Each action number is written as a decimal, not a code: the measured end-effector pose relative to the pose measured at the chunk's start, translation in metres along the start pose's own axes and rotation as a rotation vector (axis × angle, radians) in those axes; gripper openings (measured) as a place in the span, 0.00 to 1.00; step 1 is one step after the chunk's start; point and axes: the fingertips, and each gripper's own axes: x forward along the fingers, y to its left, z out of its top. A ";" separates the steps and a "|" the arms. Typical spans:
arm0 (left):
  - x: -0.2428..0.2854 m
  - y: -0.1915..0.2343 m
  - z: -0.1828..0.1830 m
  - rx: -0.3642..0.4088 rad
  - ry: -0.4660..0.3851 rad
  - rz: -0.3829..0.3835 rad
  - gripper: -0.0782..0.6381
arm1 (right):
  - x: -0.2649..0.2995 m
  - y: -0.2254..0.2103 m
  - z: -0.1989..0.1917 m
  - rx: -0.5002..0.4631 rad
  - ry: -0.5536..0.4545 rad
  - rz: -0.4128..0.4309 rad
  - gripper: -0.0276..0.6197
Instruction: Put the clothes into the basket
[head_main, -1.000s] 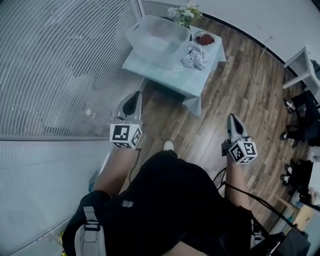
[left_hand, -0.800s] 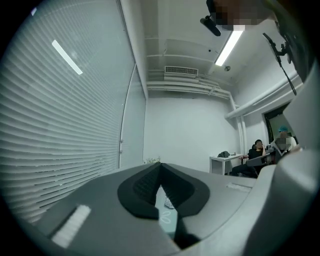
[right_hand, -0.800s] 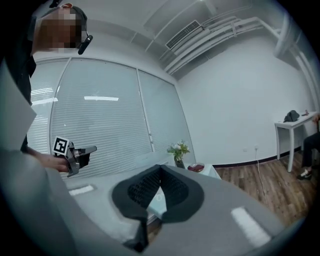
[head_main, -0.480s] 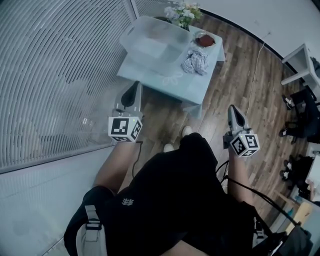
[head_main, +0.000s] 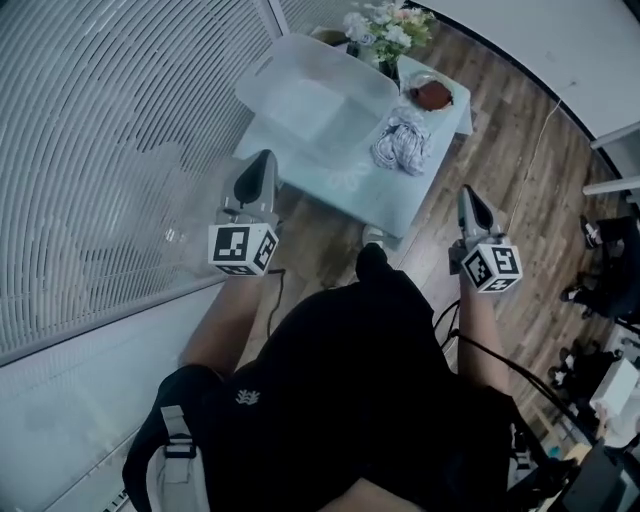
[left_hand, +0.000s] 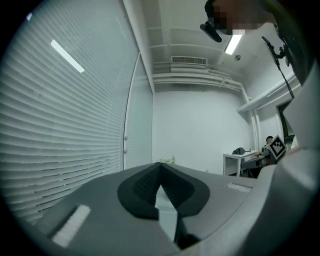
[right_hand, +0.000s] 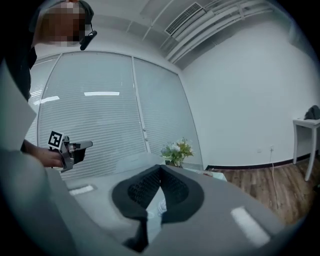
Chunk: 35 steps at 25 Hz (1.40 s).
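Clothes (head_main: 402, 143) seemingly lie bundled beside basket (head_main: 262, 72); left claw (head_main: 262, 160) and right claw (head_main: 469, 193) clenched, empty.

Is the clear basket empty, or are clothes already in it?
Empty: the basket shows only its bare bottom; the bundled cloth lies beside it.

Pale, translucent, rectangular plastic basket (head_main: 318, 92): upright, open at the top, with a rolled rim. Ahead of the left gripper (head_main: 262, 156) and slightly to the right of its tips, well apart from them.

Crumpled bundle of white-and-grey striped clothes (head_main: 402, 143): a loose heap outside the basket, just beside its right wall. Ahead of both tools, between their two lines, nearer that of the right gripper (head_main: 468, 191) and left of its tips, well apart. Held by neither tool.
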 end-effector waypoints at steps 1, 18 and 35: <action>0.011 0.001 0.001 0.003 0.002 0.010 0.12 | 0.013 -0.008 0.005 -0.006 -0.001 0.012 0.04; 0.108 0.001 0.004 0.044 0.097 0.103 0.12 | 0.118 -0.060 -0.024 -0.037 0.117 0.119 0.04; 0.180 -0.015 -0.040 0.095 0.124 -0.144 0.12 | 0.178 -0.076 -0.092 -0.050 0.241 -0.011 0.43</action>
